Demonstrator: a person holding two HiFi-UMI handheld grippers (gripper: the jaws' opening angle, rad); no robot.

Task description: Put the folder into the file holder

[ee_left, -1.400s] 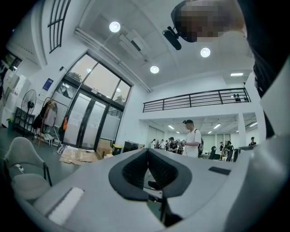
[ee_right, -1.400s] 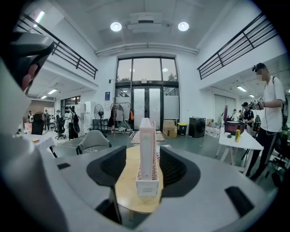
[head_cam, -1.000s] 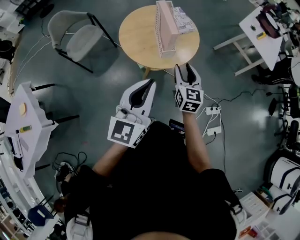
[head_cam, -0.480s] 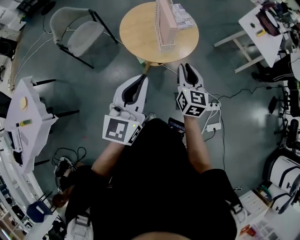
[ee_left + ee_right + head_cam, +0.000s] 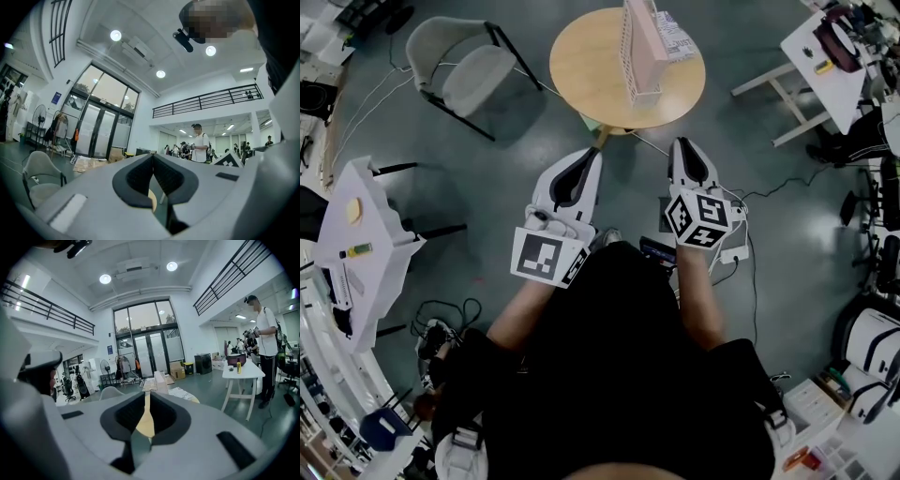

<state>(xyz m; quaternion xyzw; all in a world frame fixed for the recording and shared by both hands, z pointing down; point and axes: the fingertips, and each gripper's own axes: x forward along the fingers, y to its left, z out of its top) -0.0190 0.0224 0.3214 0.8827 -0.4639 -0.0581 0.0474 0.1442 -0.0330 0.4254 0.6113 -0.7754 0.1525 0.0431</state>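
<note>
On the round wooden table [image 5: 586, 70] stands a white mesh file holder [image 5: 630, 56], and a pink folder [image 5: 649, 39] sits upright inside it. Both grippers hover over the floor in front of the table, well short of it. My left gripper [image 5: 591, 156] [image 5: 153, 157] is shut, its tips touching with nothing between them. My right gripper [image 5: 688, 146] [image 5: 146, 397] is closing; a thin gap remains and it holds nothing. The right gripper view shows the holder [image 5: 160, 380] straight ahead.
A stack of printed papers [image 5: 677, 37] lies on the table beside the holder. A grey chair [image 5: 464, 70] stands to the left and a white table [image 5: 825, 66] to the right. A power strip [image 5: 737, 249] with cables lies on the floor. People stand in the background.
Both grippers have drawn back from the table toward my body. The right gripper's jaws have narrowed from wide open to nearly together.
</note>
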